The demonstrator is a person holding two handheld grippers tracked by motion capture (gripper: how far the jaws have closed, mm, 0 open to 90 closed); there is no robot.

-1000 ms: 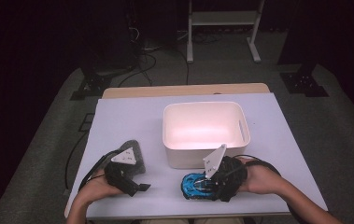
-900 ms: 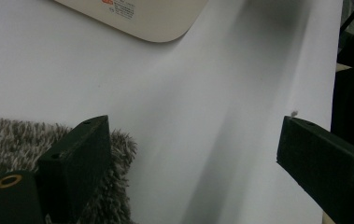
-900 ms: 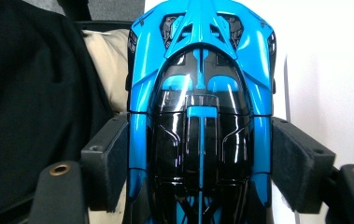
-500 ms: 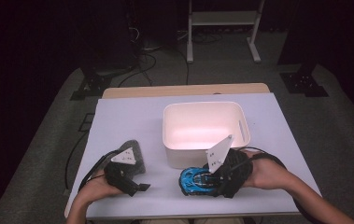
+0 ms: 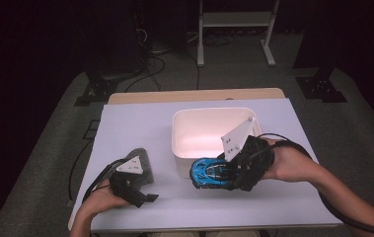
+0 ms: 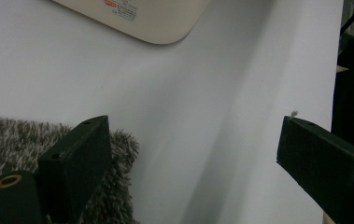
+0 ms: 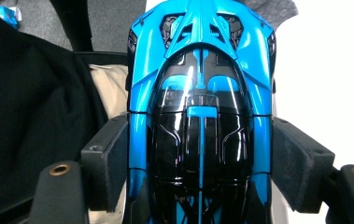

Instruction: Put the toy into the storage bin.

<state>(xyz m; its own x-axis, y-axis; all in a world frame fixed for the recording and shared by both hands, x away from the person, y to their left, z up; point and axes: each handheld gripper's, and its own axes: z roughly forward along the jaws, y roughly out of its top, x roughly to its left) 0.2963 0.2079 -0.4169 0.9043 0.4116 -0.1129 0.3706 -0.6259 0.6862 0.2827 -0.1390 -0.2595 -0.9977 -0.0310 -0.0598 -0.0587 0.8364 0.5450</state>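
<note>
Right hand-held gripper (image 5: 224, 173): jaws clamped on one toy car (image 5: 209, 173), pads pressed flat against both flanks at mid-body, as the right gripper view shows. Car held clear of the bench (image 5: 140, 123), just in front of the tub's near wall and overlapping it in the high view. The car's nose points to the left of that view.

Toy car (image 7: 200, 93): hard glossy plastic, bright blue body panels, black glazed canopy with a thin blue centre stripe, black vents at the far end. Low, tapered, wedge-like shape. Count: one.

Tub (image 5: 194, 133): one, white to cream, smooth plastic, rectangular with rounded corners, open top, interior bare. Its rounded corner (image 6: 156, 23) appears at the top of the left gripper view with a small printed label.

Left hand-held gripper (image 5: 142, 197): jaws spread wide, nothing between them; it rests low at the near left of the bench. Jaw pads matte black, blocky, foam-like surface.

Cloth (image 5: 142, 163): one grey piece, shaggy pile, fibres tufted at the edge (image 6: 118, 144); lies under and beside the left gripper's left jaw.

Bench surface: smooth, matte, pale white sheet over a wooden top, whose edge shows at the far side.
</note>
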